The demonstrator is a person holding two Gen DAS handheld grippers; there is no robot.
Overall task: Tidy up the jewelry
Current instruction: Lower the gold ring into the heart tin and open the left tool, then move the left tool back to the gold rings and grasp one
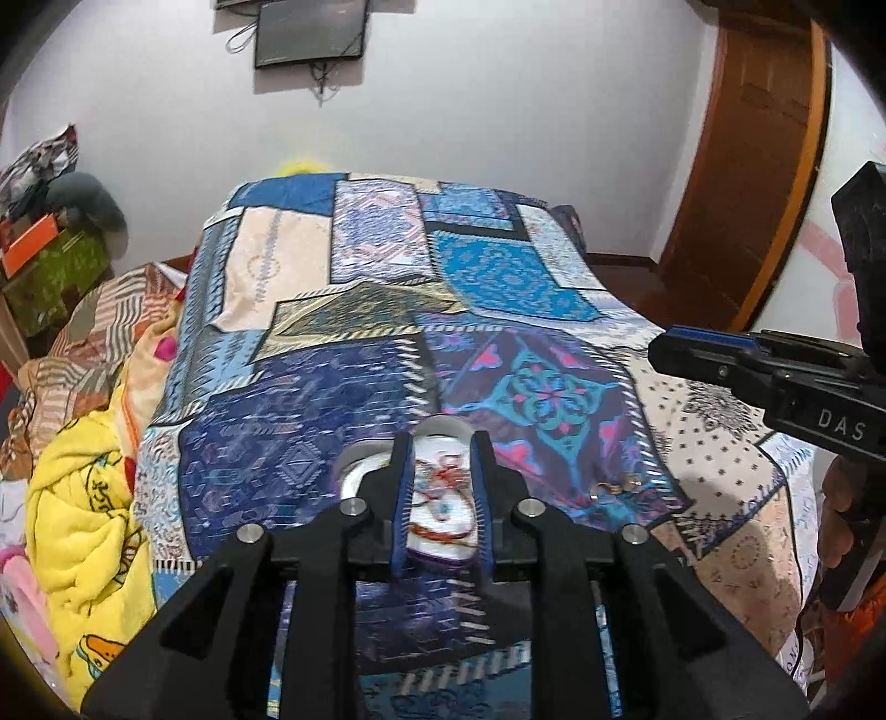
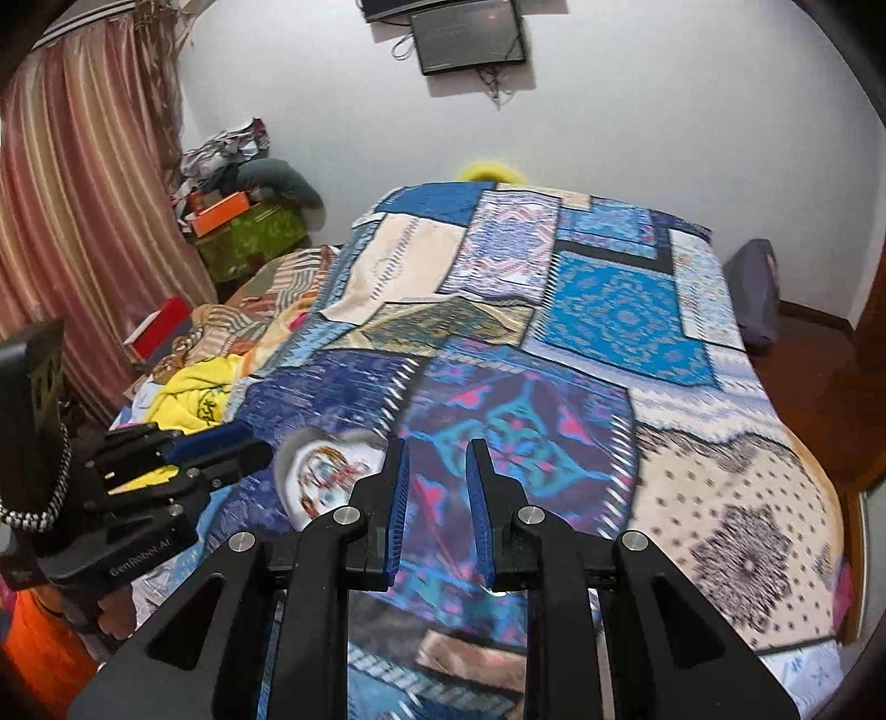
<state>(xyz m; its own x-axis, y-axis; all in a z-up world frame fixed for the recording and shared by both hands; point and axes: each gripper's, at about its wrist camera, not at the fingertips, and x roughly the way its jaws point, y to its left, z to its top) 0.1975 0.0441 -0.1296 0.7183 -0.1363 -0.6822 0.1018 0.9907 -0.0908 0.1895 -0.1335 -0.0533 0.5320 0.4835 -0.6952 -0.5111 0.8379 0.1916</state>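
Observation:
A white heart-shaped tray [image 1: 443,534] holding red and blue jewelry lies on the patchwork bedspread [image 1: 343,399]. My left gripper [image 1: 441,443] hangs over it, open, its blue-padded fingers either side of the tray's middle. A small gold piece of jewelry [image 1: 612,488] lies on the cloth just right of the tray. My right gripper [image 2: 437,448] is open and empty above the bedspread [image 2: 609,321], to the right of the tray [image 2: 326,476]. The left gripper also shows in the right wrist view [image 2: 243,443], and the right gripper in the left wrist view [image 1: 703,346].
A heap of yellow and striped clothes [image 1: 83,498] lies left of the bed. A green box with an orange box [image 2: 243,232] stands by the striped curtain [image 2: 72,194]. A wooden door [image 1: 747,166] is at the right. A screen [image 2: 470,39] hangs on the wall.

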